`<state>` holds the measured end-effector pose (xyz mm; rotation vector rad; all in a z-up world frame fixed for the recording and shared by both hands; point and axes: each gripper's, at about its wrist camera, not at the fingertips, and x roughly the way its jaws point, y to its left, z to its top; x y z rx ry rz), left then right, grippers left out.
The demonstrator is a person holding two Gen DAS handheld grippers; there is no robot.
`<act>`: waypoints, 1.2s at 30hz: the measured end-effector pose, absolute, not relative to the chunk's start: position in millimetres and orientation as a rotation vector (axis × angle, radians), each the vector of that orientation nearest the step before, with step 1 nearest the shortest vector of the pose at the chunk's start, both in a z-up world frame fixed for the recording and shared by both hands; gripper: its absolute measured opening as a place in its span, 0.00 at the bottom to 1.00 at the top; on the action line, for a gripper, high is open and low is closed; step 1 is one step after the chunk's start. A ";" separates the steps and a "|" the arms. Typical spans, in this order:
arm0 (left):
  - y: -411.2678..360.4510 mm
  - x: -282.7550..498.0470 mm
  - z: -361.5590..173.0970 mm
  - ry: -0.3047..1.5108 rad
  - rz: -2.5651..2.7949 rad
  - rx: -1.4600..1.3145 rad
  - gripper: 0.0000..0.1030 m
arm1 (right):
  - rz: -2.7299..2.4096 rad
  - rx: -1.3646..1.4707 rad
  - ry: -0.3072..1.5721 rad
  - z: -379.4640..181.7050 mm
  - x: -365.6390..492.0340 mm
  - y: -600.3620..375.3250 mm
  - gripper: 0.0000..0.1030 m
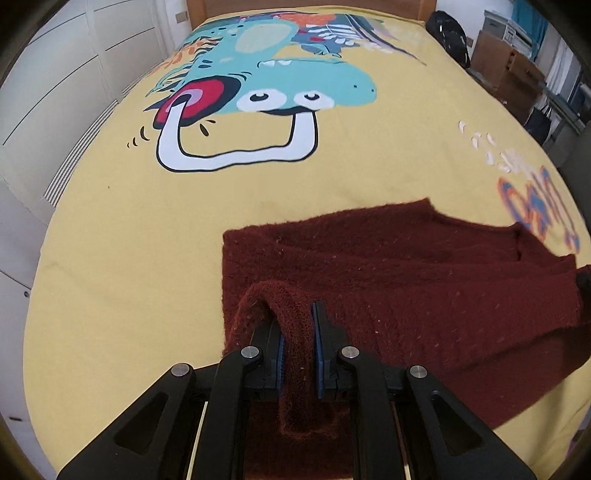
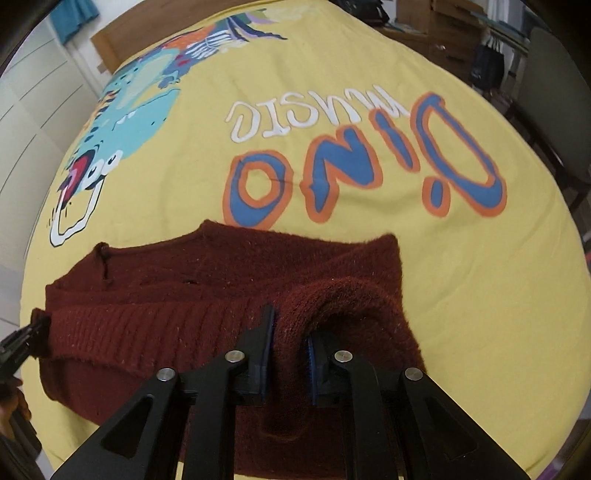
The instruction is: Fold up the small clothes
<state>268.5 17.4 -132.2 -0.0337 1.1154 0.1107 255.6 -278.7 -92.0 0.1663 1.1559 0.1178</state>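
Note:
A dark red knitted sweater [image 1: 388, 266] lies on a yellow bedspread [image 1: 129, 258] with a dinosaur print. My left gripper [image 1: 297, 325] is shut on the sweater's near left edge, a ribbed fold pinched between the blue pads [image 1: 317, 332]. My right gripper [image 2: 291, 332] is shut on the near right edge of the sweater [image 2: 184, 295], which bulges up between its fingers. Both held edges are lifted a little above the bed, with the ribbed hem stretched between them. The left gripper's tip shows at the left edge of the right wrist view [image 2: 22, 343].
The bedspread [image 2: 443, 295] covers the whole bed, with "DINO MUSIC" lettering [image 2: 369, 166] beyond the sweater. White cupboard doors [image 1: 55, 92] stand left of the bed. Cardboard boxes [image 1: 506, 70] and a black bag [image 1: 447, 33] stand at the far right. A wooden headboard [image 1: 295, 5] is at the back.

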 end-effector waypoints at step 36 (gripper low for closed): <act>-52.2 212.0 -181.0 1.114 -0.036 0.049 0.99 | 0.203 -0.086 1.043 -148.2 158.2 -211.7 1.00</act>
